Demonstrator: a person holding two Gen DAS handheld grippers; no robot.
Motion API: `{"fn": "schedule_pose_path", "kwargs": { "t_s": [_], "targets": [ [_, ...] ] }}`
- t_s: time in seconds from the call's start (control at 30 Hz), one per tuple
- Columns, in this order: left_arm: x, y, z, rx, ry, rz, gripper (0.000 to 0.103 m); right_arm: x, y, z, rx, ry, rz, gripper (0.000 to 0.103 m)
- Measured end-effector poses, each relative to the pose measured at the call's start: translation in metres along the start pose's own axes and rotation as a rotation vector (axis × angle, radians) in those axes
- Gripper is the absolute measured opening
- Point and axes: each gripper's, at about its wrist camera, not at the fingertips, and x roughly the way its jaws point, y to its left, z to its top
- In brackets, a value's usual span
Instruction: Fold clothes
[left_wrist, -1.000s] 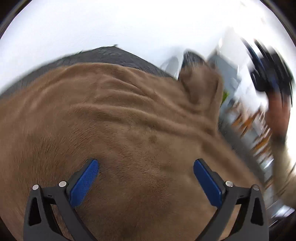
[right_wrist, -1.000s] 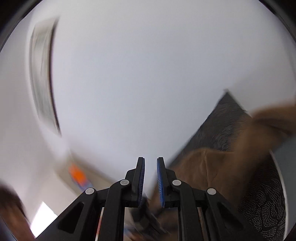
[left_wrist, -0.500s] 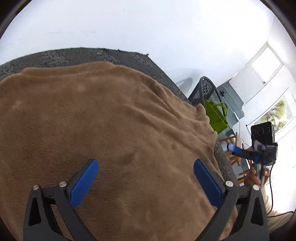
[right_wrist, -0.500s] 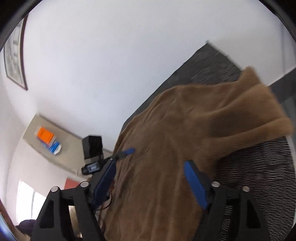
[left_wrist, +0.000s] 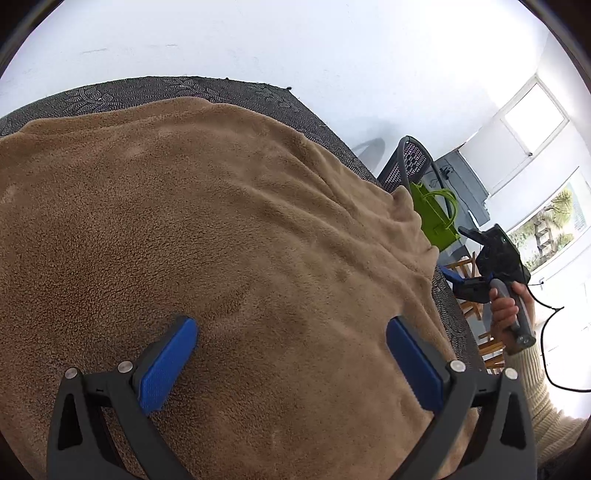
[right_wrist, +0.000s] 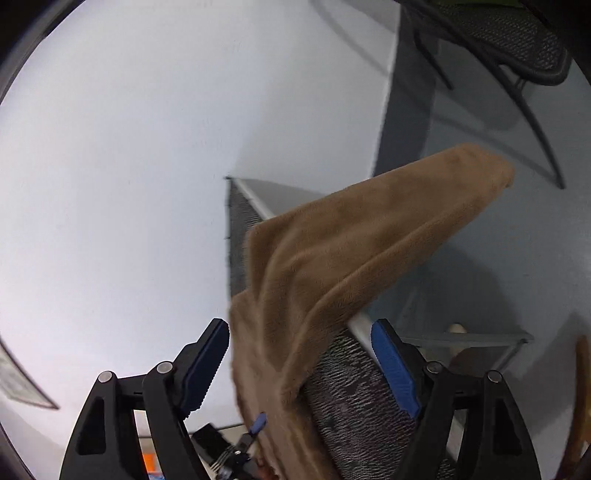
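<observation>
A brown fleece garment (left_wrist: 221, 236) lies spread over a dark patterned table (left_wrist: 177, 88). My left gripper (left_wrist: 291, 354) is open just above the cloth near its front part, holding nothing. My right gripper (right_wrist: 301, 365) is open at the table's right edge, its jaws on either side of a corner of the garment (right_wrist: 351, 251) that hangs past the edge. In the left wrist view the right gripper (left_wrist: 458, 278) shows at the cloth's right edge, held in a hand.
A black mesh chair (left_wrist: 410, 162) with a green bag (left_wrist: 436, 218) stands past the table's far right corner. Wooden chairs (left_wrist: 476, 321) stand to the right. A white wall is behind the table. The chair also shows in the right wrist view (right_wrist: 517, 44).
The right gripper opened, let go of the garment and came down to the table's right edge. The cloth settled flat on the table. The left gripper stayed open over it.
</observation>
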Motion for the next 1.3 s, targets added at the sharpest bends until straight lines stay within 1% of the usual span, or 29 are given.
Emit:
{"fn": "schedule_pose_path", "kwargs": {
  "t_s": [0.07,0.13,0.17,0.33,0.47,0.6,0.63,0.67,0.7,0.73,0.77,0.9,0.97,1.03,1.07,1.17,1.2,1.23,1.27,1.3],
  "targets": [
    [0.0,0.0,0.0,0.002,0.001,0.003,0.103,0.004,0.001,0.007,0.007,-0.004,-0.046,0.082],
    [0.0,0.0,0.0,0.007,0.0,0.005,0.103,0.014,-0.004,0.014,0.036,0.026,-0.083,0.081],
    [0.0,0.0,0.0,0.009,0.0,0.006,0.103,0.021,-0.009,0.017,0.073,0.051,-0.069,0.081],
    [0.0,0.0,0.001,0.009,0.0,0.007,0.103,0.054,-0.034,0.029,0.262,0.162,0.065,0.082],
    [0.0,0.001,0.0,0.014,0.0,0.004,0.103,0.059,-0.04,0.039,0.368,0.151,0.156,0.082],
    [-0.001,0.001,-0.001,0.019,-0.005,-0.002,0.103,0.052,-0.031,0.052,0.35,0.03,0.202,0.081],
    [-0.001,0.001,-0.001,0.021,-0.007,-0.001,0.103,0.051,-0.025,0.055,0.314,0.009,0.215,0.081],
    [-0.001,0.001,-0.002,0.024,-0.008,0.0,0.103,0.049,-0.02,0.057,0.283,-0.007,0.219,0.069],
    [-0.001,0.001,-0.002,0.026,-0.009,0.001,0.103,0.049,-0.015,0.059,0.252,-0.013,0.218,0.046],
    [-0.001,0.001,-0.002,0.027,-0.01,0.001,0.103,0.049,-0.011,0.06,0.225,-0.013,0.216,0.033],
    [-0.001,0.001,-0.002,0.029,-0.012,0.002,0.103,0.05,-0.008,0.061,0.206,-0.013,0.212,0.015],
    [-0.002,0.001,-0.003,0.029,-0.016,0.0,0.103,0.048,-0.002,0.062,0.167,-0.022,0.21,0.011],
    [-0.002,0.001,-0.003,0.027,-0.017,-0.001,0.103,0.043,0.001,0.062,0.16,-0.043,0.231,0.011],
    [-0.002,0.001,-0.003,0.023,-0.017,-0.002,0.103,0.035,0.009,0.061,0.138,-0.076,0.277,0.011],
    [-0.002,0.002,-0.002,0.021,-0.017,-0.003,0.103,0.029,0.02,0.058,0.102,-0.092,0.295,0.011],
    [-0.003,0.002,0.0,0.007,-0.012,-0.003,0.103,0.015,0.076,0.039,-0.12,-0.105,0.338,0.011],
    [-0.004,0.003,0.0,-0.002,-0.014,-0.002,0.103,0.012,0.104,0.025,-0.248,-0.099,0.328,0.011],
    [-0.006,0.004,0.001,-0.012,-0.017,0.0,0.103,0.01,0.133,0.004,-0.411,-0.09,0.296,0.011],
    [-0.007,0.005,0.001,-0.022,-0.02,0.001,0.103,0.01,0.163,-0.019,-0.583,-0.077,0.259,0.011],
    [-0.011,0.008,0.002,-0.034,-0.03,0.003,0.103,0.013,0.189,-0.053,-0.791,-0.045,0.203,0.011]
  ]
}}
